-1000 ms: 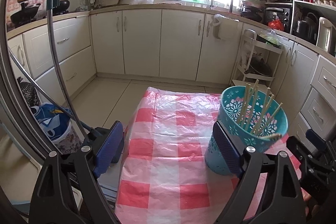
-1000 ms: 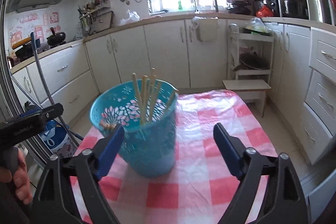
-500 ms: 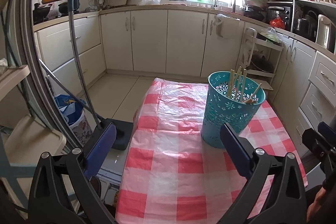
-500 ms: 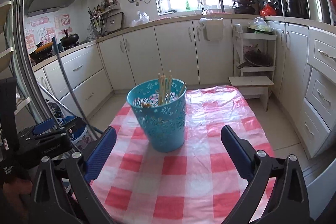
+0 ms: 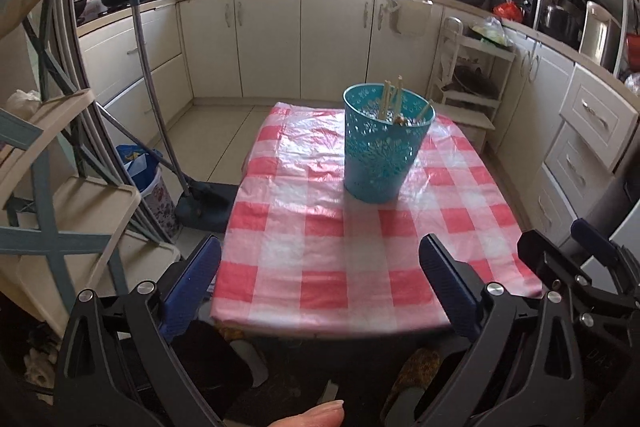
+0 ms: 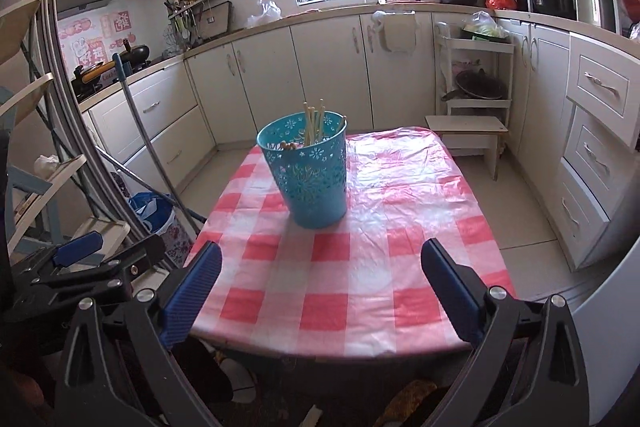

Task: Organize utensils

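My left gripper (image 5: pixel 320 267) and right gripper (image 6: pixel 321 269) both gaped wide, gripping and touching nothing, short of the table (image 6: pixel 360 283); chopsticks (image 6: pixel 314 123) stood in the teal basket (image 6: pixel 312 175) at 12 o'clock.

The left black two-finger gripper with blue pads (image 5: pixel 320 283) is held with its jaws spread wide, gripping nothing, at the near edge of the table. The right black two-finger gripper with blue pads (image 6: pixel 322 283) hangs just beside it, likewise wide apart and empty.
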`<state>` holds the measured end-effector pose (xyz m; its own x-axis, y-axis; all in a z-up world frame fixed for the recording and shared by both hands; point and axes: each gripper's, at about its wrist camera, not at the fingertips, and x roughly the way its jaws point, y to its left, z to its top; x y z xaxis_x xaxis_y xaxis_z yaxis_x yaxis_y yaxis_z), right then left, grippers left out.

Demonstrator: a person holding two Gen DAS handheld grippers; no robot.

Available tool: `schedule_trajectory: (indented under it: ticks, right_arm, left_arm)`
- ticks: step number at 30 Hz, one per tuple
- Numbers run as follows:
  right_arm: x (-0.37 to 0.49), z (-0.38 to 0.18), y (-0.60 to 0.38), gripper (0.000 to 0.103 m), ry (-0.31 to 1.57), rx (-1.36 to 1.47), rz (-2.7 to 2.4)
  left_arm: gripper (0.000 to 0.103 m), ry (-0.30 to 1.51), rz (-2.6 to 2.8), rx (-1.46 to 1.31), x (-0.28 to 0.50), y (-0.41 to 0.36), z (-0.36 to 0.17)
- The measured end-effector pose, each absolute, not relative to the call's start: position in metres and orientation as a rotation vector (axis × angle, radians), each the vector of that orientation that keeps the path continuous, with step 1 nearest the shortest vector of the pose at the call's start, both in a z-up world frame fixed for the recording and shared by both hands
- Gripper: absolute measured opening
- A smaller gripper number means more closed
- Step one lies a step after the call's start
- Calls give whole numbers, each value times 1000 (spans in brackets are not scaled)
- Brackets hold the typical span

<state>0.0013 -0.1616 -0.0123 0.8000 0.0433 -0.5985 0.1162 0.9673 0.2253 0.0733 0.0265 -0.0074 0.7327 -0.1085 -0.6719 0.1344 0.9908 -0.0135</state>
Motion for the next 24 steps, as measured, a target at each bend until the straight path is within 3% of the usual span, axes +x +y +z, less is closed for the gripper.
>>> schedule_trajectory:
  ticks: [24]
  right_arm:
    - [-139,22,-146,96,681,374,-46]
  left_arm:
    - [95,688,-78,109,-53,35,29]
